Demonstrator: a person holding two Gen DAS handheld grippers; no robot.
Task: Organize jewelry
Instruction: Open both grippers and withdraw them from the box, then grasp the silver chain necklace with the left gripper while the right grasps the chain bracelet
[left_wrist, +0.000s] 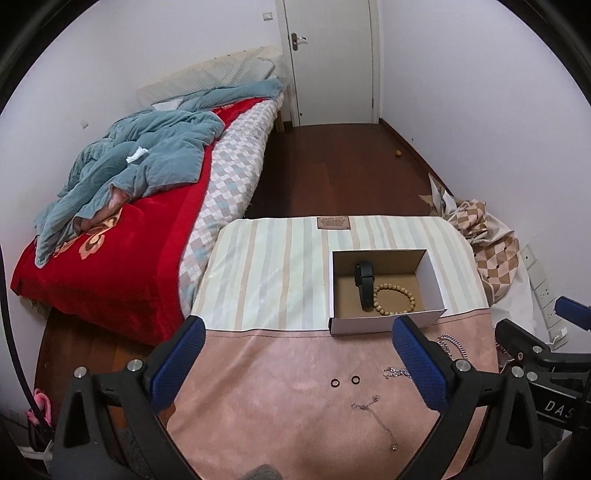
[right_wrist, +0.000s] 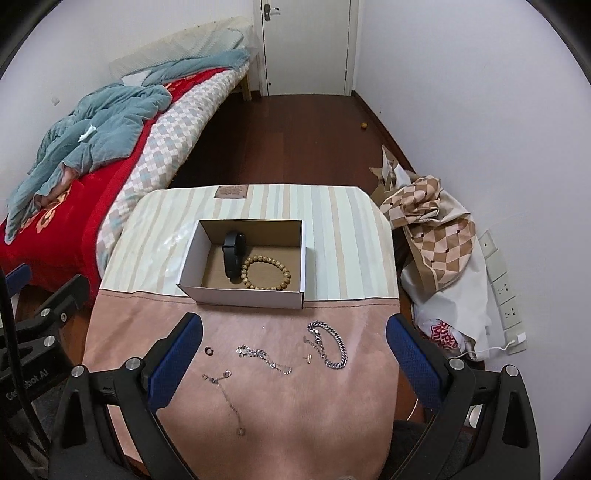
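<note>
While the black watch (right_wrist: 232, 254) and bead bracelet (right_wrist: 266, 272) are already sitting in the box (right_wrist: 243, 293), both grippers are hovering with jaws wide open and empty, the right gripper (right_wrist: 293, 360) being nearer the chunky chain (right_wrist: 330, 345) lying near-to-far just ahead on the desk (right_wrist: 314, 406).

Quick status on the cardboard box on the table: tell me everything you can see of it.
The box is a shallow, open, lidless rectangular tray, white outside with a brown cardboard floor. It sits flat on the striped part of the table cover, its near wall close to the seam with the pink part. Inside lie a black wristband and a wooden bead bracelet, side by side and seemingly touching. Both grippers are clear of it.
</note>
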